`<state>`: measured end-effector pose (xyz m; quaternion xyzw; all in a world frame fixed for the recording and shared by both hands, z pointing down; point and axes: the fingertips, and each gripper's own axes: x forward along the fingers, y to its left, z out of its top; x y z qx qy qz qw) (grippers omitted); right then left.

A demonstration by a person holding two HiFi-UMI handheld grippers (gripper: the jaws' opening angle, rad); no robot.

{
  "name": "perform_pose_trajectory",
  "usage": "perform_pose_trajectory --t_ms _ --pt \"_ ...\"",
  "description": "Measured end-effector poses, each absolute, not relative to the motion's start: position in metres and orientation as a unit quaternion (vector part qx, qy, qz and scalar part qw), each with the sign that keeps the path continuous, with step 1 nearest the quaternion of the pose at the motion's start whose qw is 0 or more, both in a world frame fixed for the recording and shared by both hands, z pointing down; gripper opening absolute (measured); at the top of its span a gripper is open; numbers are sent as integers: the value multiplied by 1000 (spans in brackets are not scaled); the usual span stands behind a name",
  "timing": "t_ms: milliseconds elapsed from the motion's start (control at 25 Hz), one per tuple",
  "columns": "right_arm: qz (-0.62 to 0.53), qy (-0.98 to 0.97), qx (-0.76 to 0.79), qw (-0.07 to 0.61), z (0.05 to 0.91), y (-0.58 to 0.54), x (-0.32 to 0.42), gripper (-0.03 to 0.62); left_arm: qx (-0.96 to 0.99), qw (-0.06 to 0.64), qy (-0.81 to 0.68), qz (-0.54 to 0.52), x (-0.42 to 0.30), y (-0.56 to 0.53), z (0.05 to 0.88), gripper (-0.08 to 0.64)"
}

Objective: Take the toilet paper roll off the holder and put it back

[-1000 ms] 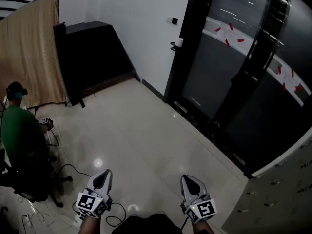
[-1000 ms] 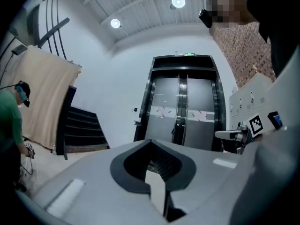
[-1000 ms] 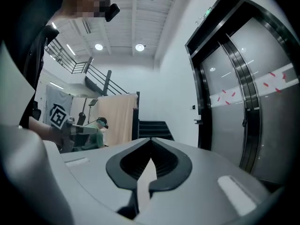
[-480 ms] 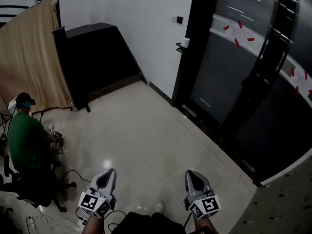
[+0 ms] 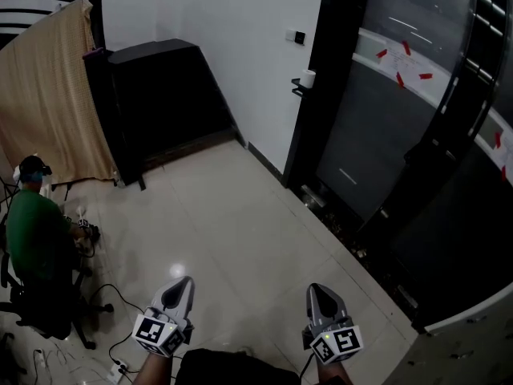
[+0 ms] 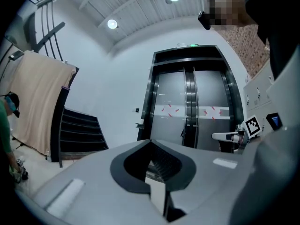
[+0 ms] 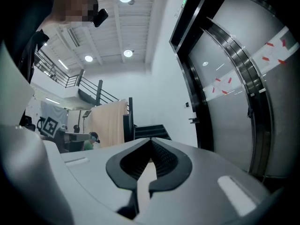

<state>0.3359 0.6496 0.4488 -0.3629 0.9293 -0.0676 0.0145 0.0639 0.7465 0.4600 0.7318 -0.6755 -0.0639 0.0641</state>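
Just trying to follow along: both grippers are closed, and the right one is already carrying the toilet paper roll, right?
Not quite. The left gripper and right gripper are both closed, but the right one carries nothing: the right gripper view shows its jaws shut on nothing. In the head view the toilet paper roll sits on its holder on the wall, far ahead.

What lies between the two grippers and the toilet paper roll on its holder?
Only bare floor tiles separate the left gripper and right gripper from the toilet paper roll, as the head view shows.
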Motion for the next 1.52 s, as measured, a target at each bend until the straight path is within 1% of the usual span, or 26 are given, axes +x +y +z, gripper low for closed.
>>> perform_pose_trajectory --t_ms 240,480,600,720,920,1240,1400,1520 --pt "-77 921 -382 21 455 600 345 14 754 85 -649 -49 77 695 458 2" --pt "-78 917 -392 17 465 548 328 14 752 93 -650 -53 51 637 476 0" --pt "-70 909 -410 16 463 513 312 14 762 85 -639 -59 28 596 487 0" --pt "-70 899 -432 21 458 475 291 14 774 83 -625 -59 3 552 480 0" --pt "-52 905 -421 25 442 420 222 14 774 71 -626 -59 -63 489 457 2" --pt "-72 904 -419 40 442 356 150 14 768 64 -634 -61 -145 434 454 2" --pt "-69 916 -395 30 445 346 117 14 751 90 -650 -75 -177 415 472 0" --pt "-89 909 -406 24 460 327 119 14 753 108 -646 -72 -176 395 483 1"
